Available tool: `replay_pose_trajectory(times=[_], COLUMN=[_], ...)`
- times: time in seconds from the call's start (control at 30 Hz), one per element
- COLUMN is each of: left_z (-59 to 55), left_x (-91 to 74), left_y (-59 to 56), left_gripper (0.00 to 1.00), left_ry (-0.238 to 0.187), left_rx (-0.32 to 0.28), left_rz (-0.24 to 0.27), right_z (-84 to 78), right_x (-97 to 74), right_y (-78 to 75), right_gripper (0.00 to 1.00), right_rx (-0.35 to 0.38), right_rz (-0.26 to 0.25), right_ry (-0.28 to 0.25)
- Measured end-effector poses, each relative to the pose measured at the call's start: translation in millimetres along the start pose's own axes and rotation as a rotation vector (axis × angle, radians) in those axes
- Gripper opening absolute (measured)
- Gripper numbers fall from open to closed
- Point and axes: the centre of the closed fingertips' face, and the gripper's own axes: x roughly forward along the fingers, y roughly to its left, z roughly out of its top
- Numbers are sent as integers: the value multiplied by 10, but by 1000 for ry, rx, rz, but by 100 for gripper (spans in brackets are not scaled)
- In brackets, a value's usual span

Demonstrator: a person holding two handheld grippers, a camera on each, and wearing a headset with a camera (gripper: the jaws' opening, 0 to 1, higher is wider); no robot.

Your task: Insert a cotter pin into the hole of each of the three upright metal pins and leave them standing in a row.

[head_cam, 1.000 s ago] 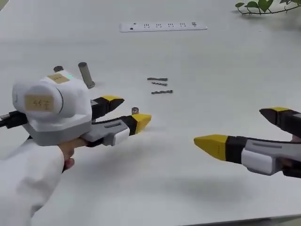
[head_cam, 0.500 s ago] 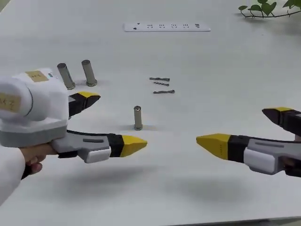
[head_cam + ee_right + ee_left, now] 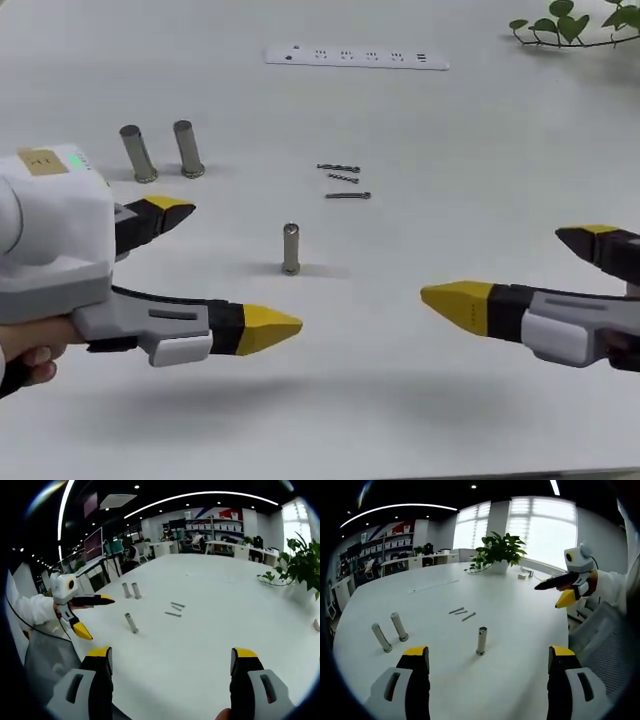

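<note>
- Both the left claw [image 3: 225, 265] and the right claw [image 3: 515, 268] hang released, holding nothing, above the desk [image 3: 450, 130]
- A wide claw could knock over the lone metal pin [image 3: 291, 248], which stands upright near the left claw's tips
- The thin cotter pins [image 3: 342, 178] lie flat beyond it and could slip from a pinch
- Two more pins [image 3: 187, 149] stand side by side, far left, shiny and grey
</note>
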Motion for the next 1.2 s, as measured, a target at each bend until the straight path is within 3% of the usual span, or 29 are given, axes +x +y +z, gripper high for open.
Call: replay_pose_trajectory(times=[0.3,0.37,0.53,0.73,0.77,1.0,1.07,1.2], left_z=[84,75,39,61,72,98,158,234], left_x=[-117,-145,-206,-288,-301,-356,-376,-430], left_y=[34,70,123,178,181,172,172,194], left_gripper=[99,99,99,97,95,95,95,95], left_ry=[-56,-57,-61,-81,-88,-111,-144,-168], left_rx=[-59,-76,-91,-92,-103,-139,-182,-187], left_rz=[25,42,66,98,98,99,98,114], right_z=[273,379,485,601,642,664,641,601], right_x=[176,226,359,519,605,838,917,1023], right_y=[-208,-266,-297,-283,-315,-257,-235,-226], right_gripper=[94,93,90,86,85,78,75,67], right_rx=[-109,-164,-190,-268,-283,-368,-390,-420], right_rz=[44,48,99,139,150,212,239,266], right_ry=[7,6,35,49,58,110,127,163])
